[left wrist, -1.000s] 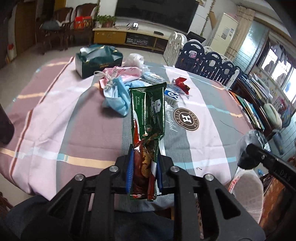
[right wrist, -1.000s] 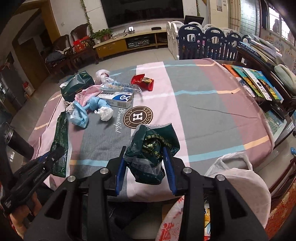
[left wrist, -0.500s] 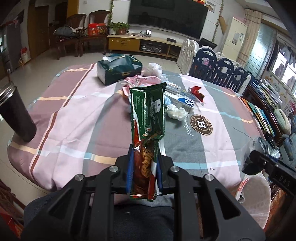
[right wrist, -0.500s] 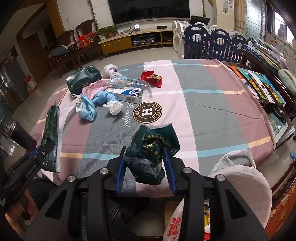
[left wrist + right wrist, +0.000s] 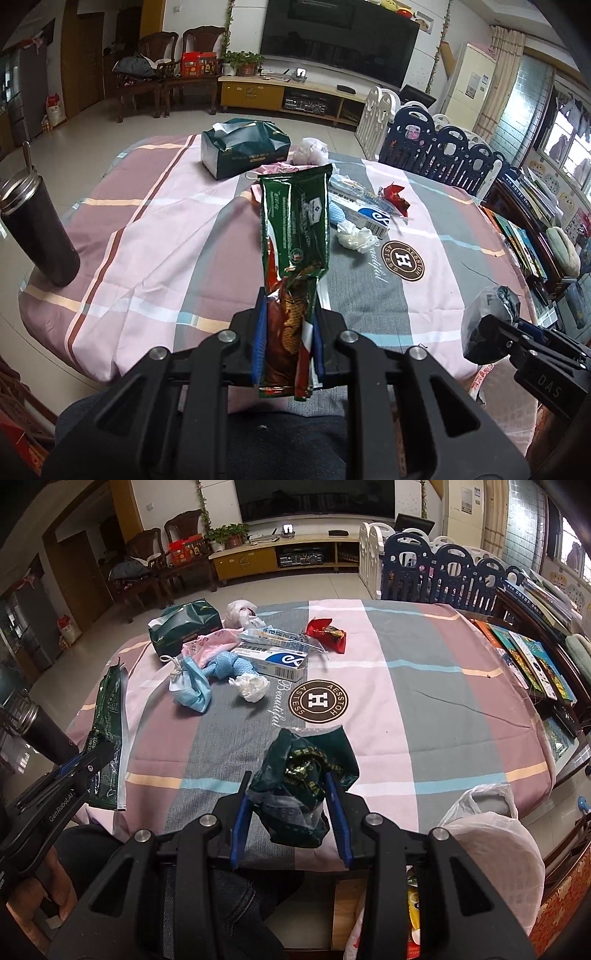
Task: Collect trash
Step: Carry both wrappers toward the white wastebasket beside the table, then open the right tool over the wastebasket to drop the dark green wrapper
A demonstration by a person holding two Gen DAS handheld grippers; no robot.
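Note:
My left gripper [image 5: 288, 338] is shut on the lower end of a long green biscuit wrapper [image 5: 295, 229], which sticks up and forward above the near table edge. My right gripper [image 5: 291, 805] is shut on a crumpled dark green wrapper [image 5: 303, 771], held over the near table edge. In the right wrist view the biscuit wrapper [image 5: 107, 738] and left gripper [image 5: 79, 766] appear at far left. More trash lies on the striped tablecloth [image 5: 424, 709]: a blue face mask [image 5: 192, 686], a crumpled white tissue [image 5: 251, 688], a white and blue carton [image 5: 275, 659], a red wrapper [image 5: 327, 633].
A white plastic bag [image 5: 491, 834] hangs open below the table edge at right. A dark tumbler [image 5: 37, 229] stands at the table's left edge, a green tissue box [image 5: 243, 151] at the back. Books [image 5: 532, 657] line a shelf at the right. A person's legs are beneath both grippers.
Both grippers have drawn back from the table with their wrappers still held, so more of the table and the tumbler show. The white bag has come nearer in the right wrist view.

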